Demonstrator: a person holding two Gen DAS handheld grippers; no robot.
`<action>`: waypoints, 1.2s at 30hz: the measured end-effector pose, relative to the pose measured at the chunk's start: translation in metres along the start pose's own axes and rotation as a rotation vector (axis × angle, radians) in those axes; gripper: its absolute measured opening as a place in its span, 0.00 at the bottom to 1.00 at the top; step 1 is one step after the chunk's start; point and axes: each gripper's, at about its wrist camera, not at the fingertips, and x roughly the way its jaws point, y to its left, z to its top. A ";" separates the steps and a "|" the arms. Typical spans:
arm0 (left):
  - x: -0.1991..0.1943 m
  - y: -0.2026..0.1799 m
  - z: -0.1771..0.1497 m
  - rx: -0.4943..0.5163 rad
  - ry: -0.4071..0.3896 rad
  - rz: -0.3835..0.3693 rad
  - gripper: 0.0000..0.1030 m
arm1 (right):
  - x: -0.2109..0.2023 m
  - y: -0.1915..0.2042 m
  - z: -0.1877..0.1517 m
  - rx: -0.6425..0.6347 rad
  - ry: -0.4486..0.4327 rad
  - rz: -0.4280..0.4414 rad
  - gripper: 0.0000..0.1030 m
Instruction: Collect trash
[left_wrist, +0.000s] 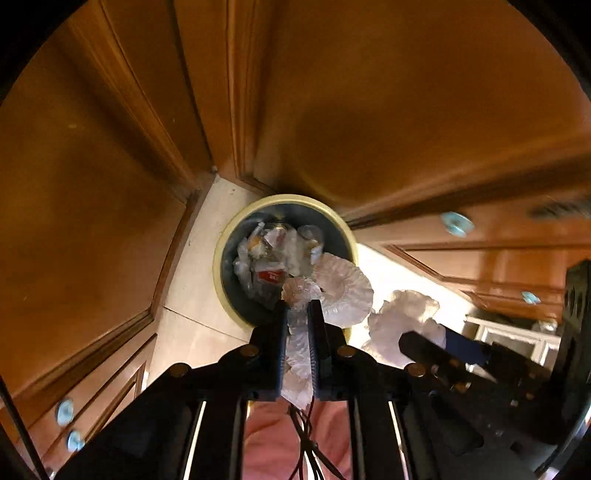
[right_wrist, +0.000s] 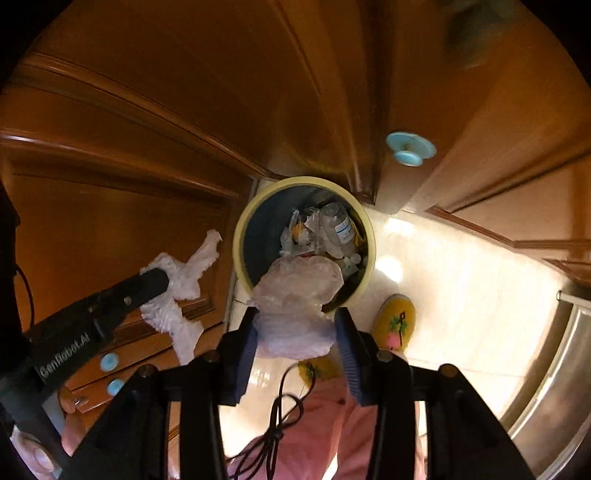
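Observation:
A round bin with a pale yellow rim stands on the floor straight below both grippers. Bottles and wrappers lie inside it. My left gripper points down over the bin's near edge, shut on a frilled white paper that fans out past its tips. My right gripper also points down over the near rim, shut on a crumpled white wad that fills the gap between its blue pads. Each gripper shows in the other's view: the right gripper and the left gripper, each with its paper.
Brown wooden cabinet doors with light blue knobs close in around the bin at the back and left. The floor is pale tile. A person's yellow slipper and pink trousers are beside the bin. A steel surface is at the right.

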 end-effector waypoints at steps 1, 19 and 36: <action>0.008 0.002 0.005 -0.010 0.007 -0.004 0.19 | 0.007 0.001 0.005 0.002 0.006 0.003 0.43; -0.006 0.012 -0.010 -0.049 0.026 0.087 0.78 | -0.002 0.019 0.022 -0.078 0.033 -0.023 0.51; -0.243 -0.051 -0.021 0.200 -0.213 0.124 0.89 | -0.258 0.058 -0.023 -0.103 -0.252 0.048 0.51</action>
